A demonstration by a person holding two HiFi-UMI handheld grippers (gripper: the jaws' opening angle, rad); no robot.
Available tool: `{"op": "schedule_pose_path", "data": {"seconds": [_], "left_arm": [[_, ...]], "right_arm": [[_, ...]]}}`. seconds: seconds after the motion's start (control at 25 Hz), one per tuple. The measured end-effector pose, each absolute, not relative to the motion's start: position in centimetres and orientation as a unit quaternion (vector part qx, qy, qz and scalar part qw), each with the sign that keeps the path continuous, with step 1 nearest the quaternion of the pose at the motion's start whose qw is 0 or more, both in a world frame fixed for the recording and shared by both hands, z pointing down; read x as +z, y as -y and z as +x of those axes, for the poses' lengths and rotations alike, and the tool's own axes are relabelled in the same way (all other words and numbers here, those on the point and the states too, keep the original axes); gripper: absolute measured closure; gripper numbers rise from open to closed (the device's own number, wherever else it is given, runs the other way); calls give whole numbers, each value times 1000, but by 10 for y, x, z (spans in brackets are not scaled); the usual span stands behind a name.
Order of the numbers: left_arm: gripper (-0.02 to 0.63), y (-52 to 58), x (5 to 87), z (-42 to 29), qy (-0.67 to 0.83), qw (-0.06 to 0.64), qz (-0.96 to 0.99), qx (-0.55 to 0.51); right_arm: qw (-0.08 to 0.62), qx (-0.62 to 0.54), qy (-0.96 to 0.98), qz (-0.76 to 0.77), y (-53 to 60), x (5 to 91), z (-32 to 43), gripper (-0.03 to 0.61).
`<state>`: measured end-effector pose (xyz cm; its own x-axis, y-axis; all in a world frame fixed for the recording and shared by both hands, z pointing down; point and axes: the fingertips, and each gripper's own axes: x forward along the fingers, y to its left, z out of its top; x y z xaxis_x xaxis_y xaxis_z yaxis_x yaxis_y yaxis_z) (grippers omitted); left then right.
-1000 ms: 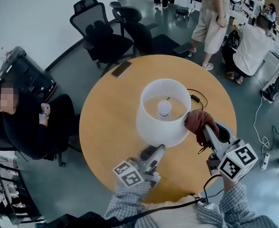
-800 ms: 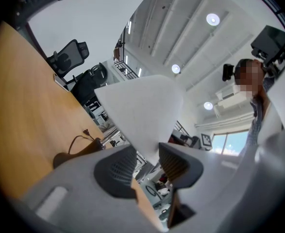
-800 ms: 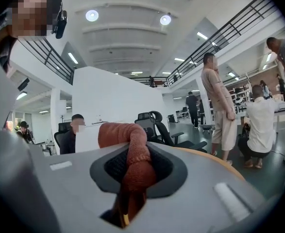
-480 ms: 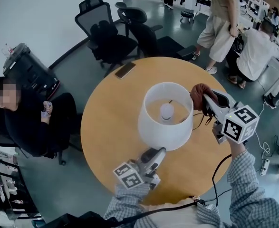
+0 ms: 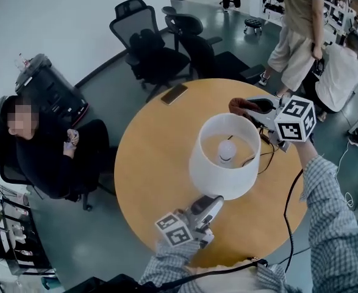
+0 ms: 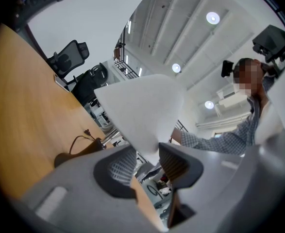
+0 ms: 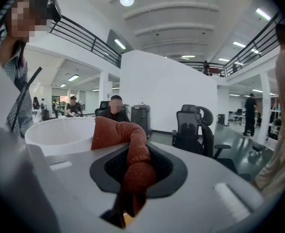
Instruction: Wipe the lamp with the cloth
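From where I stand, the lamp (image 5: 224, 157) sits right of centre on the round table (image 5: 148, 163), its white shade open upward. The right gripper (image 5: 259, 107), at the shade's upper right, has its jaws pinched tight on the rust-red cloth (image 5: 241, 106), which bulges out in front so that fabric, not plastic, meets the rim. The left gripper (image 5: 210, 202) reaches in from the lower edge of the frame. Its jaws stand spread with the shade's bottom rim between them (I see no pad pressing), probably posted there to stop the lamp sliding or tipping during the rubbing
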<state>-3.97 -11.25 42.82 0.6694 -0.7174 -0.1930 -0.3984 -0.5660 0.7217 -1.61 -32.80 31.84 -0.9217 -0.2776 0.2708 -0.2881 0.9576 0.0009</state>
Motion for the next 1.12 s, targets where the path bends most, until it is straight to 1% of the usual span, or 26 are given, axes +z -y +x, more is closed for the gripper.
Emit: {"op": "schedule_pose_path", "data": {"seconds": [0.36, 0.56, 0.8, 1.0, 1.12], "left_arm": [[471, 113, 427, -33, 336, 333, 846, -245], [476, 112, 427, -37, 344, 331, 844, -244], [477, 113, 430, -35, 340, 328, 848, -240], [483, 117, 433, -34, 338, 327, 848, -243], [483, 118, 434, -35, 336, 329, 849, -241]], "right_arm": [[190, 20, 980, -53, 323, 329, -107, 518], [199, 40, 974, -101, 315, 337, -130, 518], [181, 46, 982, -36, 332, 344, -107, 517], [164, 47, 985, 37, 345, 345, -59, 517], [135, 61, 986, 79, 340, 340, -25, 517]]}}
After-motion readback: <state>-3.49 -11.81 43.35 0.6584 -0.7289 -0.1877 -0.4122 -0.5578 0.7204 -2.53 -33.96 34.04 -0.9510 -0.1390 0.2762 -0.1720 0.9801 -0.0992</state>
